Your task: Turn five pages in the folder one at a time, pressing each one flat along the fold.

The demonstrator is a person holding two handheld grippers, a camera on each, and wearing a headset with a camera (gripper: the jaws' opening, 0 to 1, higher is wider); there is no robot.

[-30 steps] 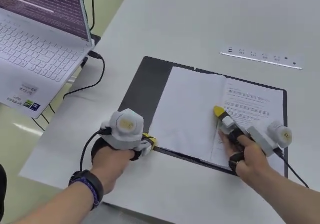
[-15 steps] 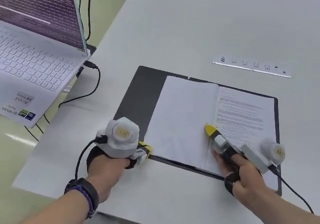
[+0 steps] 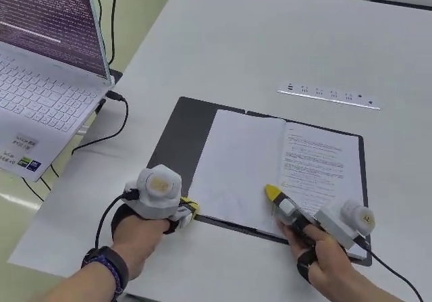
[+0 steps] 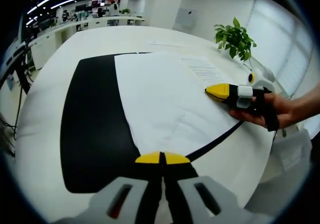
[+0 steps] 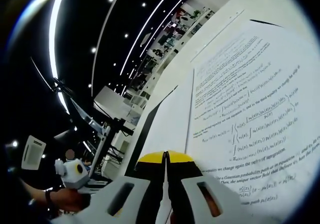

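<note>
A black folder (image 3: 182, 133) lies open on the white table, with a blank turned page (image 3: 239, 167) on its left and a printed page (image 3: 320, 163) on its right. My right gripper (image 3: 272, 193) is shut, its yellow tips resting on the paper at the fold near the folder's front edge. In the right gripper view the shut tips (image 5: 166, 158) sit where the blank page (image 5: 172, 119) meets the printed page (image 5: 245, 103). My left gripper (image 3: 189, 209) is shut and presses on the folder's front left corner (image 4: 100, 134). The right gripper (image 4: 215, 90) appears in the left gripper view on the blank page (image 4: 160, 98).
An open white laptop (image 3: 40, 79) stands at the left, its black cable (image 3: 115, 123) trailing toward the folder. A power strip (image 3: 329, 95) is set into the table beyond the folder. Bare tabletop (image 3: 256, 32) lies beyond and to the right.
My right gripper has slid along the fold toward the folder's front edge. The left gripper stays on the front left corner. The head camera has shifted.
</note>
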